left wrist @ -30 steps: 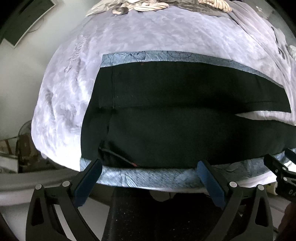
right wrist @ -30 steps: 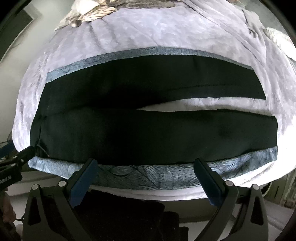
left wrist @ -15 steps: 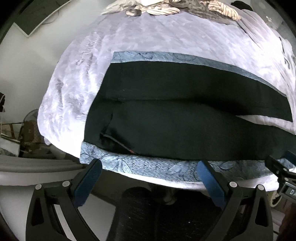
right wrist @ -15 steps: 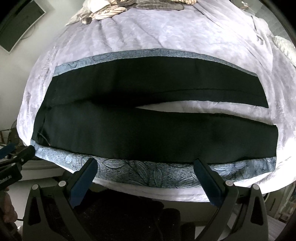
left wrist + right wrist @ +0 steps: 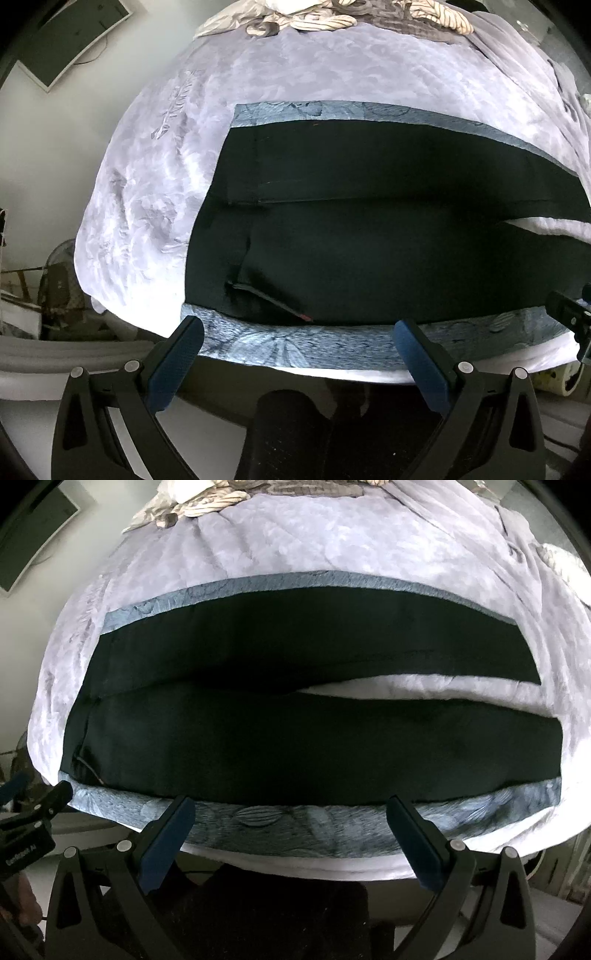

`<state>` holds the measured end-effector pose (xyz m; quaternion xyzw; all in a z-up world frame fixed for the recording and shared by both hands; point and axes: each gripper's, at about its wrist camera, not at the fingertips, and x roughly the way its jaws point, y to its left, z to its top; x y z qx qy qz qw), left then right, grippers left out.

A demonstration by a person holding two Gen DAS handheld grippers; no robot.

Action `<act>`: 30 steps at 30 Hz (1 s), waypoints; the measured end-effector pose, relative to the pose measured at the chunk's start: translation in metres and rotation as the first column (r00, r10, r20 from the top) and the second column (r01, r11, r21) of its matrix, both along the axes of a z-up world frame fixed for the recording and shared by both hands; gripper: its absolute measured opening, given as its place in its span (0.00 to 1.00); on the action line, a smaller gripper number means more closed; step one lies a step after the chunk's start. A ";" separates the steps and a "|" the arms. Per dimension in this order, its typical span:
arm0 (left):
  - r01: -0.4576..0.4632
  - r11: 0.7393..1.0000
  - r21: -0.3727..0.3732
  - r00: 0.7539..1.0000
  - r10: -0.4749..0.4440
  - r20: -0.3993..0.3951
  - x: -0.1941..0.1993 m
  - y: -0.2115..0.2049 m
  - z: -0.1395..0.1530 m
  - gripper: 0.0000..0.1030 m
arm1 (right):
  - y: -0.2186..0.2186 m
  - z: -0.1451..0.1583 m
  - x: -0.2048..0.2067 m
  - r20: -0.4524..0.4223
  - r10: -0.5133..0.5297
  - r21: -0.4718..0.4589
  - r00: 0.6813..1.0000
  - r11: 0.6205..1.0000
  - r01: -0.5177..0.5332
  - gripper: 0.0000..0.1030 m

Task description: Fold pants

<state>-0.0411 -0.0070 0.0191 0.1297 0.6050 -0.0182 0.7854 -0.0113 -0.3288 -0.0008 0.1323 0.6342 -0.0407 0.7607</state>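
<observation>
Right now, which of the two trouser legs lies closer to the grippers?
The lower leg of the pants, along the near patterned band; the other leg lies farther up the bed.

Pants (image 5: 369, 229) flat on bed (image 5: 332, 66); clothes pile (image 5: 332, 18) far behind them, well apart.

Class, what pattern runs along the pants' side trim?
A blue-grey leaf print on the side trim, clearest in the right wrist view.

Black pants (image 5: 295, 738) spread flat across the bed

Laid sideways and unfolded, waist at the left, both legs running right with a pale wedge of bedding showing between them; blue leaf-patterned bands run along the near and far long edges.
</observation>
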 end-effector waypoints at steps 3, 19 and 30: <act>0.002 1.000 -0.007 1.000 -0.002 0.004 0.003 0.010 -0.001 1.00 | 0.013 -0.001 -0.001 -0.007 0.000 -0.006 1.000 1.000 0.000 1.00; 0.019 0.999 -0.027 1.000 -0.020 -0.019 0.008 0.032 -0.015 1.00 | 0.035 -0.004 -0.005 -0.017 -0.041 -0.013 0.999 0.999 0.040 1.00; 0.018 0.999 -0.028 0.999 -0.019 -0.037 0.008 0.036 -0.023 1.00 | 0.038 -0.007 -0.005 -0.028 -0.045 -0.012 0.999 0.999 0.044 1.00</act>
